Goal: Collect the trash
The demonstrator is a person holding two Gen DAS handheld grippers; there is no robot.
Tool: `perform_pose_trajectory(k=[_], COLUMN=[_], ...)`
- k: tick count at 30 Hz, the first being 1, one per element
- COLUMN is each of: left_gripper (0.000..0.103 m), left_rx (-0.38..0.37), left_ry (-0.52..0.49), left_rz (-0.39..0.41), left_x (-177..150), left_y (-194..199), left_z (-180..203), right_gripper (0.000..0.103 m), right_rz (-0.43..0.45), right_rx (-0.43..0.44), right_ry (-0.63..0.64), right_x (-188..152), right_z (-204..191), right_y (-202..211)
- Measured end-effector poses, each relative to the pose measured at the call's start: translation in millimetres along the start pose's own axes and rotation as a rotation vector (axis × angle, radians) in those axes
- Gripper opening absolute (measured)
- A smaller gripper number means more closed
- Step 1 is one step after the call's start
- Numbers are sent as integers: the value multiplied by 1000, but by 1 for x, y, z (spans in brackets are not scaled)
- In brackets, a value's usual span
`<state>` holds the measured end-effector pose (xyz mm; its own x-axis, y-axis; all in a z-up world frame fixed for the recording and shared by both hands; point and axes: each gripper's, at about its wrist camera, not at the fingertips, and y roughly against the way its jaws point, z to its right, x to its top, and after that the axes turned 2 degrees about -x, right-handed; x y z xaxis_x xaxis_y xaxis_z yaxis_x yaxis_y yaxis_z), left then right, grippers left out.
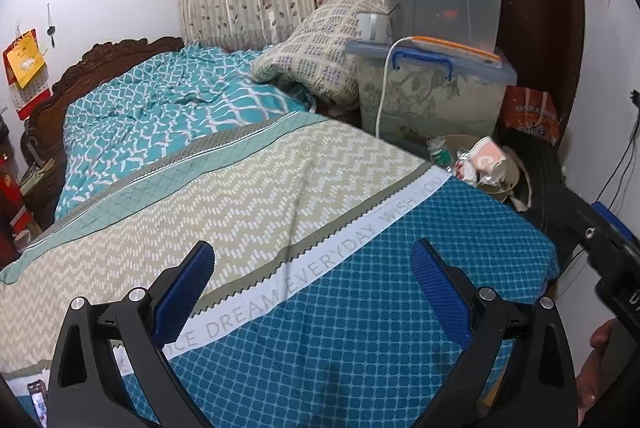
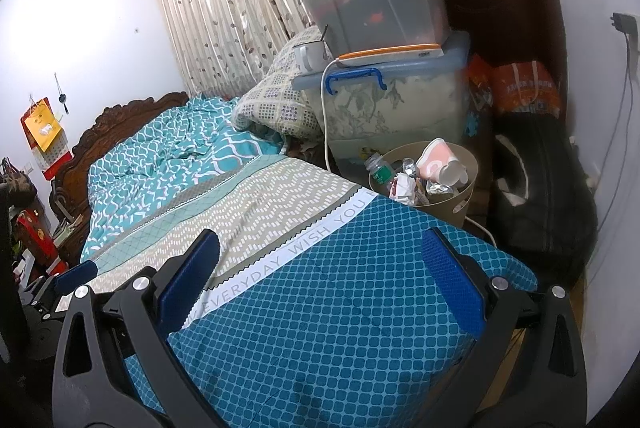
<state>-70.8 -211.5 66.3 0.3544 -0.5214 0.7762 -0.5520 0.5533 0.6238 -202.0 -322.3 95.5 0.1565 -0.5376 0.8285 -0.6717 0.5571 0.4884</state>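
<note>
I've got both tongs hovering over the near end of the bed (image 2: 304, 308): left tongs (image 1: 312, 280) spread apart and empty, right tongs (image 2: 320, 268) the same. The trash sits in the tan bin (image 2: 460, 206) on the floor at the bed's far right corner, stuffed with a plastic bottle (image 2: 378, 168), wrappers and a pink cup (image 2: 434, 158). Stacked storage boxes (image 2: 376, 0) rise behind it. The bedspread band (image 1: 304, 280) reads "DREAM EVERYDAY WISH YOU".
</note>
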Motion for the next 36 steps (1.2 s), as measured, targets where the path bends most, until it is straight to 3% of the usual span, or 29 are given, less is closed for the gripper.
perform_pose_trajectory(k=[36], left_gripper=[94], left_rx=[16], left_ry=[21], left_rz=[-76], left_x=[-6], left_y=[-20], left_z=[-8], right_gripper=[100], right_rz=[-47], right_rx=[-7], right_ry=[7], right_x=[-6], right_z=[0], right_y=[-11])
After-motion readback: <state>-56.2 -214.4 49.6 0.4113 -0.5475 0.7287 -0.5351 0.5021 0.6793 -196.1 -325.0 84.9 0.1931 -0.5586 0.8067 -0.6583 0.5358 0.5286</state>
